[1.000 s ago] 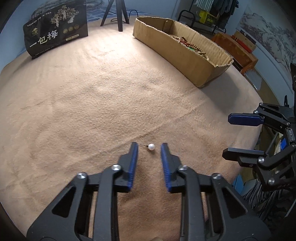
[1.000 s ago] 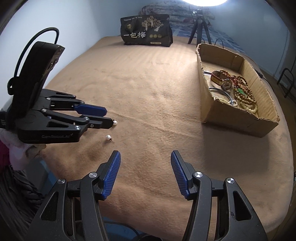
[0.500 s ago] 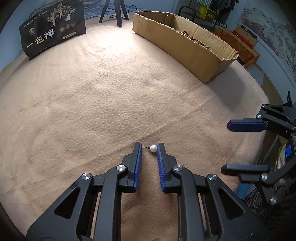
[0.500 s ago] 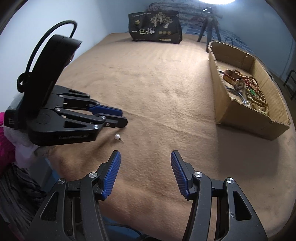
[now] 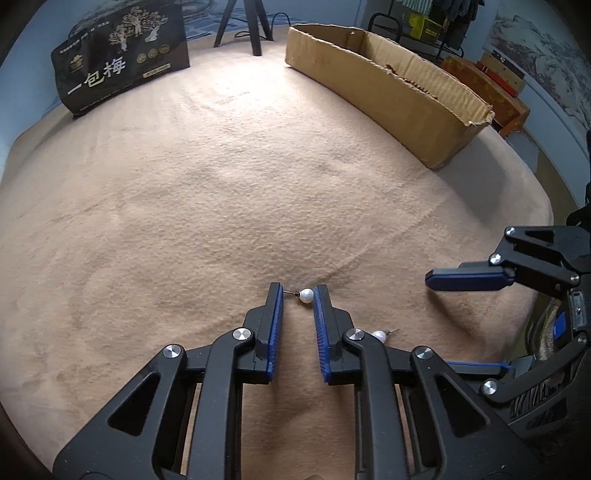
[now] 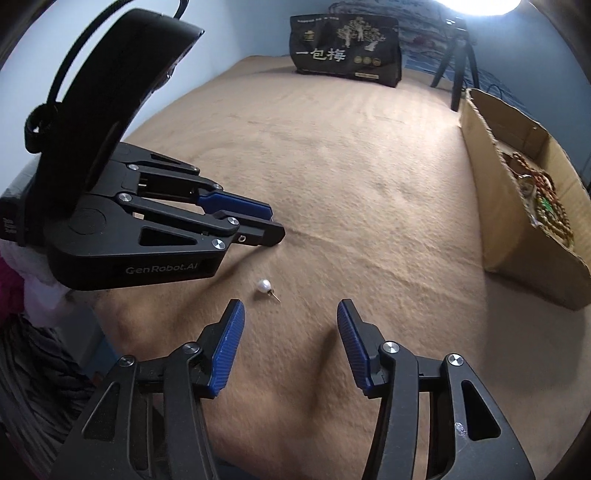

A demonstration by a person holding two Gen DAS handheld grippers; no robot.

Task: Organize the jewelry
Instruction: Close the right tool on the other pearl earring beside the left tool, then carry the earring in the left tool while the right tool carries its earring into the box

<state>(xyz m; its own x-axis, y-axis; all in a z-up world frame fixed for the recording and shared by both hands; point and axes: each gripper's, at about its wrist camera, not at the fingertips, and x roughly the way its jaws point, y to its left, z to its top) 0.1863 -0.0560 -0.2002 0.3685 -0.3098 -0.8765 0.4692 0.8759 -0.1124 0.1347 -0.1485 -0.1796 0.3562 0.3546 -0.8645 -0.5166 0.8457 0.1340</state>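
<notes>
Two pearl stud earrings lie on the tan blanket. One pearl earring (image 5: pixel 306 295) sits between the tips of my left gripper (image 5: pixel 298 295), its pin touching the left pad and the pearl at the right pad; the jaws are narrow around it. The second pearl earring (image 5: pixel 379 335) lies just right of the left gripper and shows in the right wrist view (image 6: pixel 264 285), ahead of my right gripper (image 6: pixel 288 317), which is open and empty. The left gripper (image 6: pixel 271 230) hides the first earring in the right wrist view.
A long cardboard box (image 5: pixel 388 92) holding bead bracelets (image 6: pixel 546 206) stands at the far right of the blanket. A black printed bag (image 5: pixel 118 66) and a tripod (image 5: pixel 243 22) stand at the back. The blanket's edge drops off at the right (image 5: pixel 532 280).
My left gripper's jaws have narrowed around the first earring. My right gripper has moved closer to the second earring, staying open.
</notes>
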